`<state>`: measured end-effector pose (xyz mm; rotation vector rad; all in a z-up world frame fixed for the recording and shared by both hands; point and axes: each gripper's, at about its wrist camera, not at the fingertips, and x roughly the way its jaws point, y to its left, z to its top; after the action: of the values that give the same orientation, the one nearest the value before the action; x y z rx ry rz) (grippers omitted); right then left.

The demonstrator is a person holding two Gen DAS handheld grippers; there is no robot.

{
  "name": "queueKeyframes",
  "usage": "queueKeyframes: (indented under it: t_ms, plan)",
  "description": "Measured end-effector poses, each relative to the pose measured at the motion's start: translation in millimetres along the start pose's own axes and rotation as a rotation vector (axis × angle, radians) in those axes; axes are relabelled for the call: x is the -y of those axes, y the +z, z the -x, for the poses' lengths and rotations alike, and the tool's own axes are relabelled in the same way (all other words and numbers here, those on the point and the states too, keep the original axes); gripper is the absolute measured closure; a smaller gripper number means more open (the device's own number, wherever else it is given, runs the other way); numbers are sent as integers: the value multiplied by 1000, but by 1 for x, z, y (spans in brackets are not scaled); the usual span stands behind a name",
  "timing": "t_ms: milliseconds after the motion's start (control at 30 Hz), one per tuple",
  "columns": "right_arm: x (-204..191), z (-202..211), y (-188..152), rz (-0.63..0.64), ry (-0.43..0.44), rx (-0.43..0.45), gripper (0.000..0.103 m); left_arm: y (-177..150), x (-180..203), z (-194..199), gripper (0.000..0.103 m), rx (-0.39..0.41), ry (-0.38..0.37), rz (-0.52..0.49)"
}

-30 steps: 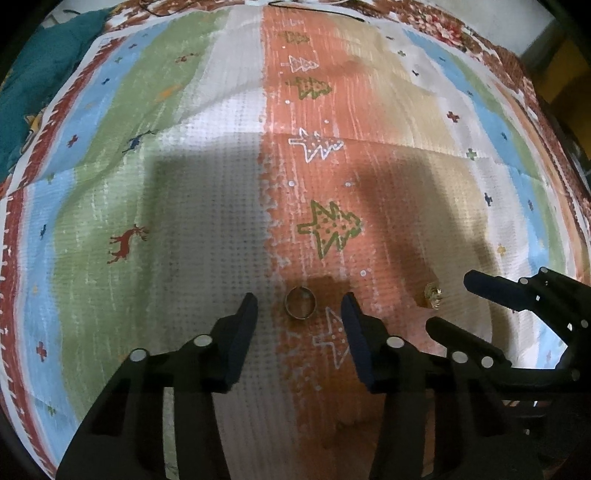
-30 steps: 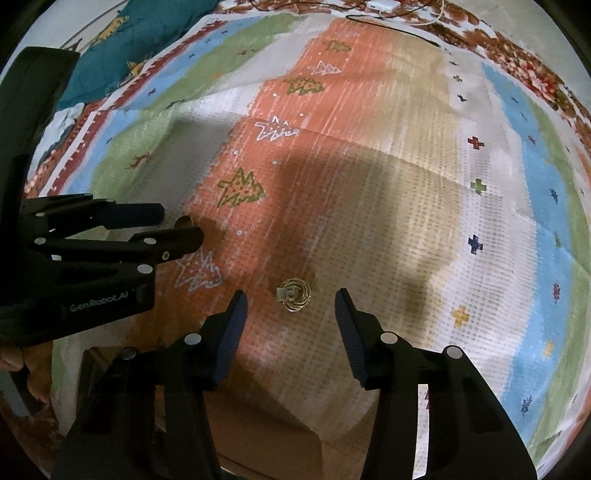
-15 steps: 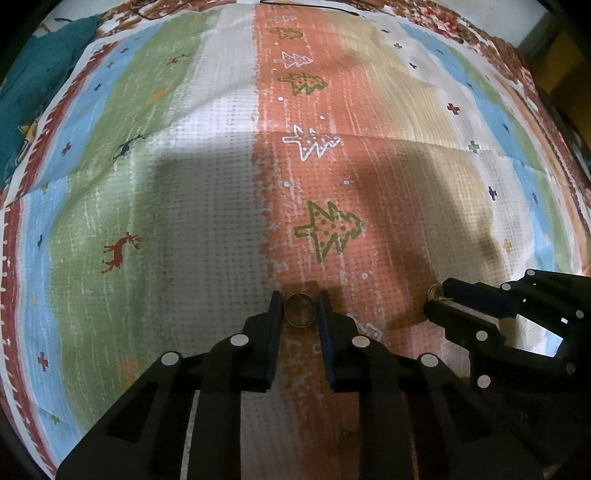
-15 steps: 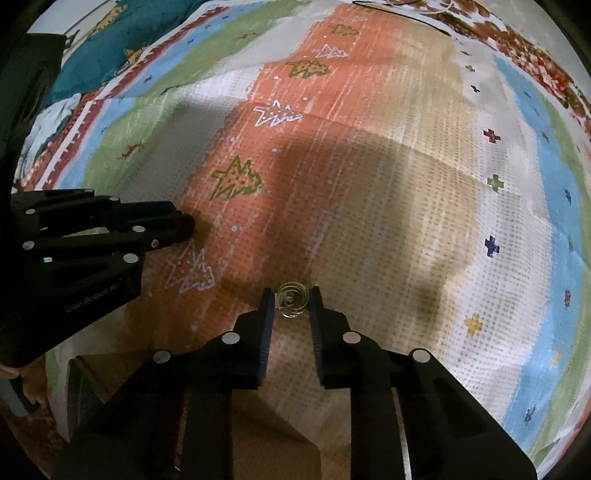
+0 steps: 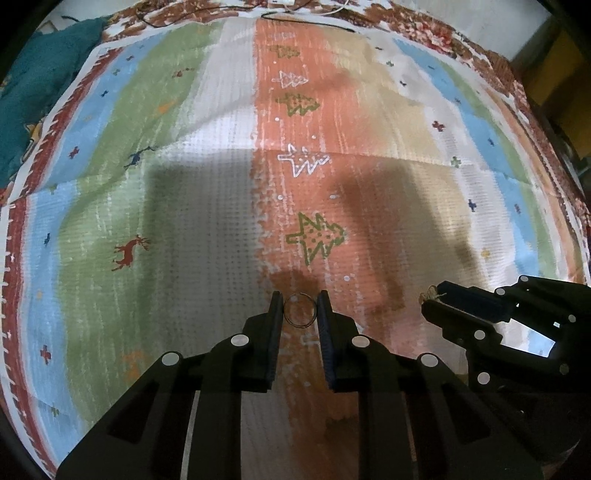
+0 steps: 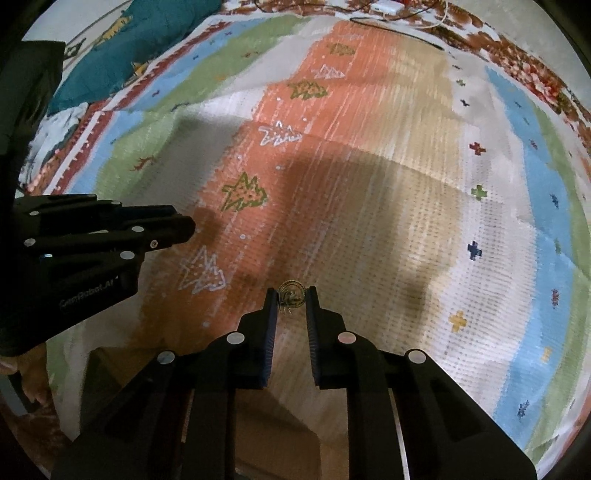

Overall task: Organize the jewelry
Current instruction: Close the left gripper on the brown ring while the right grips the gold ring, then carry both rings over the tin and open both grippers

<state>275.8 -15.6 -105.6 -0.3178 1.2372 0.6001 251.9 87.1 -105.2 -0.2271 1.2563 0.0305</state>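
A plain metal ring [image 5: 299, 309] sits clamped between the tips of my left gripper [image 5: 299, 312], just above the striped cloth. A gold ornate ring or earring [image 6: 291, 294] is clamped between the tips of my right gripper [image 6: 291, 301]. In the left wrist view the right gripper [image 5: 432, 301] shows at the right with the gold piece [image 5: 429, 294] at its tips. In the right wrist view the left gripper [image 6: 186, 229] shows at the left; its ring is hidden.
A striped cloth [image 5: 207, 206] with tree and deer patterns covers the surface. A teal fabric [image 5: 33, 85] lies at the far left. Cables [image 6: 399, 22] run along the far edge. A brown cardboard box [image 6: 258, 435] lies under the right gripper.
Both grippers closed from wide open onto their pieces. They now hold the ring and the gold piece, slightly lifted and drawn back.
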Motion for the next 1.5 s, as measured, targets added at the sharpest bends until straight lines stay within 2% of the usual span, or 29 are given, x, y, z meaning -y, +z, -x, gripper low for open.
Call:
queueKeyframes:
  t_ms: [400,700,1500]
  plan:
    - [0,34,-19,-18,0,58,87,-14,20,37,85,71,-51,-24]
    - [0,60,-30,-54,-23,126,87,-28,36,67,85,133,-115,-32]
    - [-9,106,-64,-76,31,225,87,-68,50,111,85,228,-184,-51]
